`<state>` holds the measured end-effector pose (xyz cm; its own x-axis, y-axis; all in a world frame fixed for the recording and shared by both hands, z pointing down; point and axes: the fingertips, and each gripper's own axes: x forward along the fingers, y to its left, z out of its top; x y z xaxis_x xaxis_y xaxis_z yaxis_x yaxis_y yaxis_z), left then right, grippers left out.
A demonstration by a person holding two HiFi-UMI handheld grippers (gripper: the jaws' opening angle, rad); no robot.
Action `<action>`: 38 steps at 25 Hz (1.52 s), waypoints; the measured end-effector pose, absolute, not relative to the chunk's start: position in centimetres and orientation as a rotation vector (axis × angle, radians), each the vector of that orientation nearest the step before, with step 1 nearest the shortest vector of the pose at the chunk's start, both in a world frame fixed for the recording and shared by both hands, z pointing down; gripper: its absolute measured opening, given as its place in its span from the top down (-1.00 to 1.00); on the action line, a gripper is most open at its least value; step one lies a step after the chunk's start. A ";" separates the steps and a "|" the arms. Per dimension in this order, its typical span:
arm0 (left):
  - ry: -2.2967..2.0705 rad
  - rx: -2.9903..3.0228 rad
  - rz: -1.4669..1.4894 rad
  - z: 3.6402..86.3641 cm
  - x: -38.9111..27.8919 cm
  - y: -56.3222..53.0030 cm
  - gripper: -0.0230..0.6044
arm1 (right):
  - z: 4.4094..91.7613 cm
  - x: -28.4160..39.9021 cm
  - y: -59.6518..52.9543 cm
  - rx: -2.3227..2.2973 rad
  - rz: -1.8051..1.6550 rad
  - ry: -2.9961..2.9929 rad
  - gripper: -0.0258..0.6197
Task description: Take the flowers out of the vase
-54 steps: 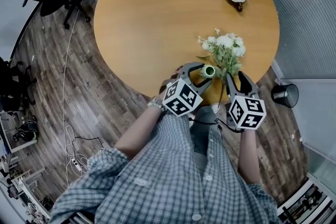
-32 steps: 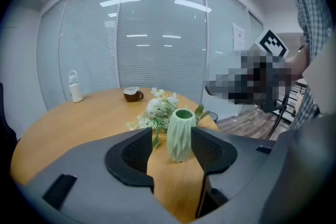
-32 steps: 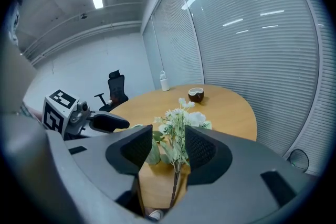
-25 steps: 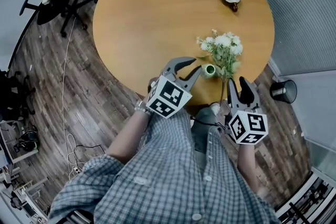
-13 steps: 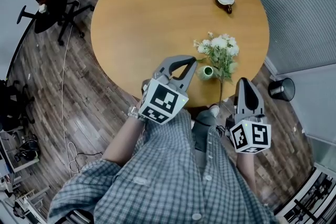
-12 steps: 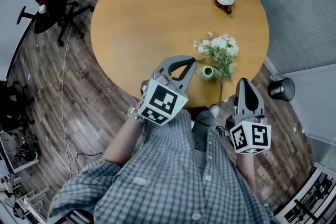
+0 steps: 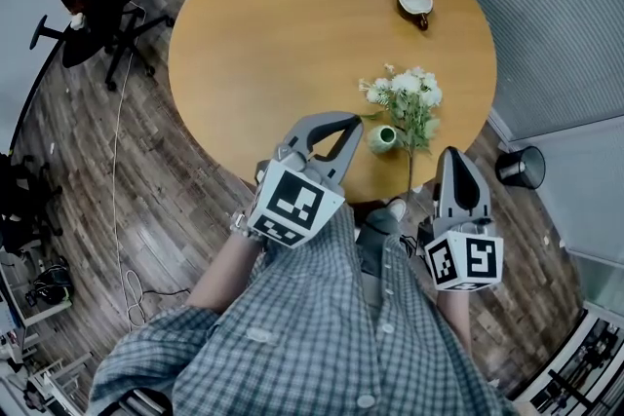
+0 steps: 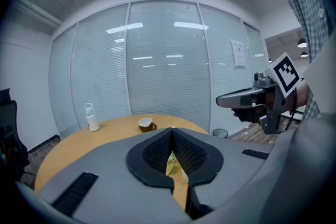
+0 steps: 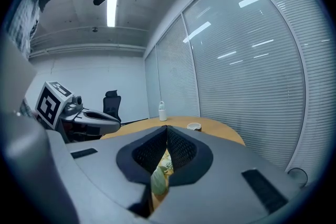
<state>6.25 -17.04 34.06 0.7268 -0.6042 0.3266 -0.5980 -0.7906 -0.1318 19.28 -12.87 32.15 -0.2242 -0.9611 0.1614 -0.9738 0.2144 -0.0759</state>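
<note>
Left hand-held gripper [image 7: 351, 122]: jaws pressed together, nothing between them. Right hand-held gripper [image 7: 451, 161]: likewise pressed together and empty. I hold both at the near edge of the bench [image 7: 292, 24], clear of the work.

The flowers [image 7: 405, 97] lie on the bench just right of the small green vase [image 7: 382, 138], with the stem trailing toward the near edge. They appear free of the vase mouth.

Judgement: removal looks complete. The only item outstanding is to confirm that no stem sits inside the vase.
</note>
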 end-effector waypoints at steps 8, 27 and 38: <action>0.990 -2.931 -0.526 33.6 6.5 -16.3 0.90 | 31.5 18.7 -13.3 1.882 0.225 -2.407 0.89; 0.945 -2.952 -0.505 33.6 6.8 -16.2 0.90 | 31.8 17.9 -13.6 1.830 0.240 -2.412 0.89; 0.923 -2.925 -0.506 33.3 7.1 -15.9 0.90 | 32.0 18.1 -13.5 1.827 0.237 -2.406 0.89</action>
<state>7.12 -15.94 33.30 0.7708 -0.5638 0.2966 -0.5531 -0.8233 -0.1275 18.05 -13.51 32.02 -0.2694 -0.9457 0.1819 -0.9630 0.2634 -0.0569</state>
